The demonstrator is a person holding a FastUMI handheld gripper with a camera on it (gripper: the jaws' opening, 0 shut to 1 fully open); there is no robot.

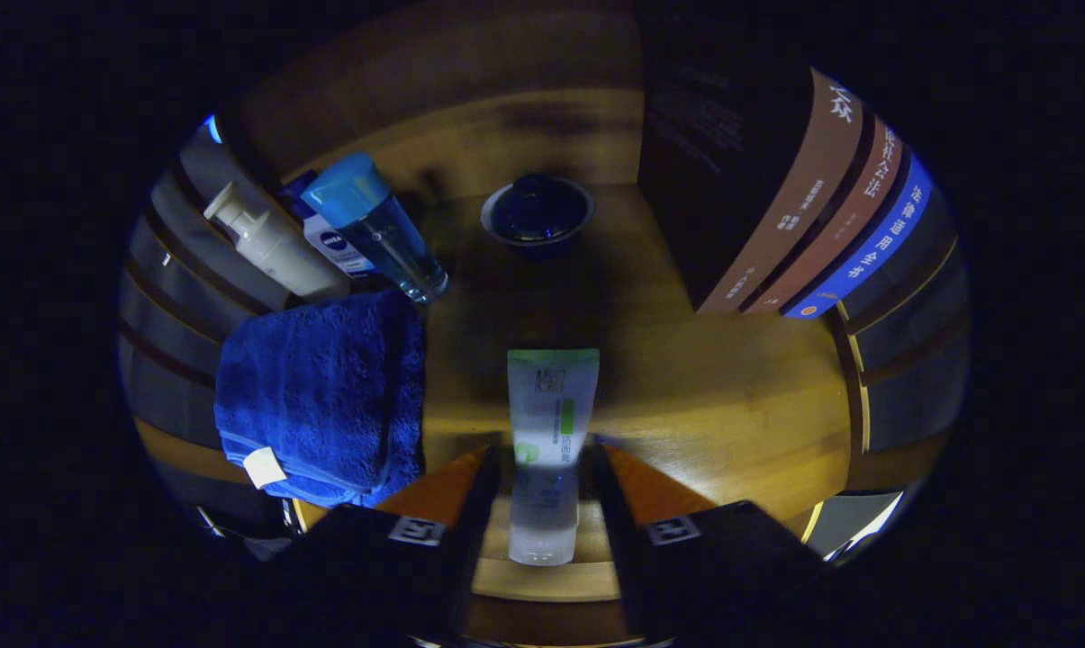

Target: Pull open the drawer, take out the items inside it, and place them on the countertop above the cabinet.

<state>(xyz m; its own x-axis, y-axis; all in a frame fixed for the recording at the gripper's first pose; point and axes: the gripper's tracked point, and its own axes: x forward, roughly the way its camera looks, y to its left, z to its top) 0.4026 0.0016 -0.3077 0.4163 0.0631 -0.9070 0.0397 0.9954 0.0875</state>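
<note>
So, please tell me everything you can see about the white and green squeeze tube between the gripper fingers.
The white and green plastic squeeze tube lies lengthwise between the two fingers of the gripper, its flat green crimped end pointing forward beyond them and its pale, translucent cap end toward the camera. Green and grey printing marks its middle. It is over the wooden countertop; whether it rests on it is unclear. The fingers flank it closely, but I cannot tell if both press on it. The folded blue towel lies beside it, apart.

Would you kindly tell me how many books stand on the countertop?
3 books, side by side beyond the fingers: brown book, reddish book, blue book. A dark box may hide more. The gripper fingers flank a tube.
</note>
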